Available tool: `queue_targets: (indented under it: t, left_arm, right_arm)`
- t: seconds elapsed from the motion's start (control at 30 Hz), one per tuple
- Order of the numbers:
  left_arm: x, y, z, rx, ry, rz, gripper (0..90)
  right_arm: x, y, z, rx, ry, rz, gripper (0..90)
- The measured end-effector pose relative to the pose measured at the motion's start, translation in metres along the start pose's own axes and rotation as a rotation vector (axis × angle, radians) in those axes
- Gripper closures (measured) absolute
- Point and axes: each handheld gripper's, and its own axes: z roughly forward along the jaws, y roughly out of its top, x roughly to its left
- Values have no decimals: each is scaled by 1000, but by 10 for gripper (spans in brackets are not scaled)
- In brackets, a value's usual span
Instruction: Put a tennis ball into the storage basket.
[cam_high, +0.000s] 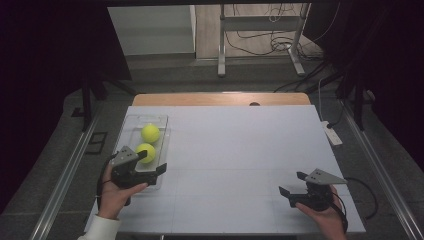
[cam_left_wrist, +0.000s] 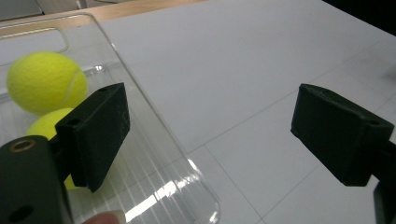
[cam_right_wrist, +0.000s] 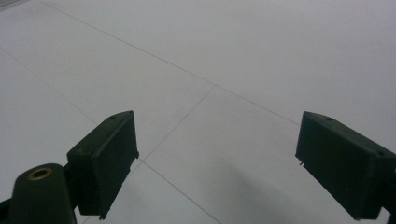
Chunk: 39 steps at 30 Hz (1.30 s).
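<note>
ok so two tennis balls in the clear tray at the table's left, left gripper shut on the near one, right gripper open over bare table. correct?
Not quite: the left gripper is open and holds nothing, as the left gripper view shows. Its jaws straddle the clear tray wall beside the near ball. Both tennis balls lie in the tray, and the right gripper is open over bare table.

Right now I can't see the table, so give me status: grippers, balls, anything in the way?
Left gripper open, straddling the clear tray's near right rim. Right gripper open, nothing between jaws. Two tennis balls in tray. Nothing in the way.
</note>
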Motion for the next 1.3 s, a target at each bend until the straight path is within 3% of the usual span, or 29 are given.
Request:
queue_targets:
  t: [0.43, 1.3]
  left_arm:
    - [-23, -23, 5, -4, 0, 24, 119]
    - [-23, -22, 8, 7, -1, 28, 120]
  right_arm:
    - [0, 0, 0, -7, 9, -4, 134]
    - [-1, 0, -1, -24, 1, -11, 134]
